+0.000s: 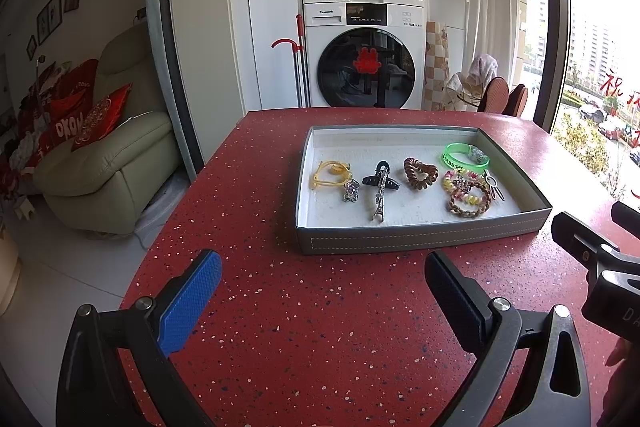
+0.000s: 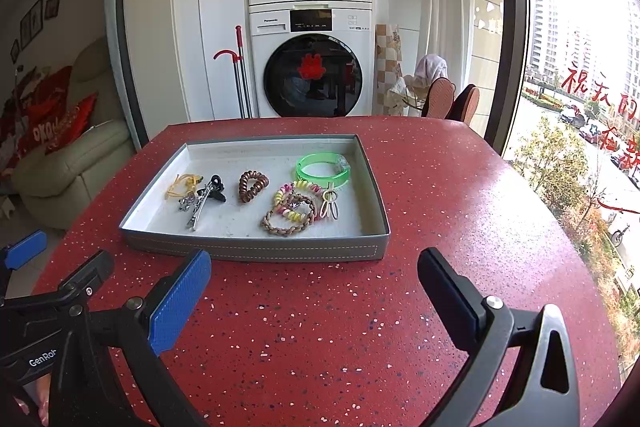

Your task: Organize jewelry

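A grey tray [image 1: 384, 241] is sitting on the red table [image 1: 320, 327] at twelve o'clock, holding hair ties, clips and a green bangle [image 1: 466, 157]. Both grippers, left [image 1: 322, 291] and right [image 2: 314, 289], are hovering short of it, fingers spread wide, holding nothing.

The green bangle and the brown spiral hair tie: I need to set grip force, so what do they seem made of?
Green bangle: looks like translucent glossy plastic, light glowing through it, probably rigid. Brown spiral hair tie: shiny coiled plastic cord, likely springy.

open tabletop [image 2: 320, 327], tray wall [image 2: 256, 251] ahead
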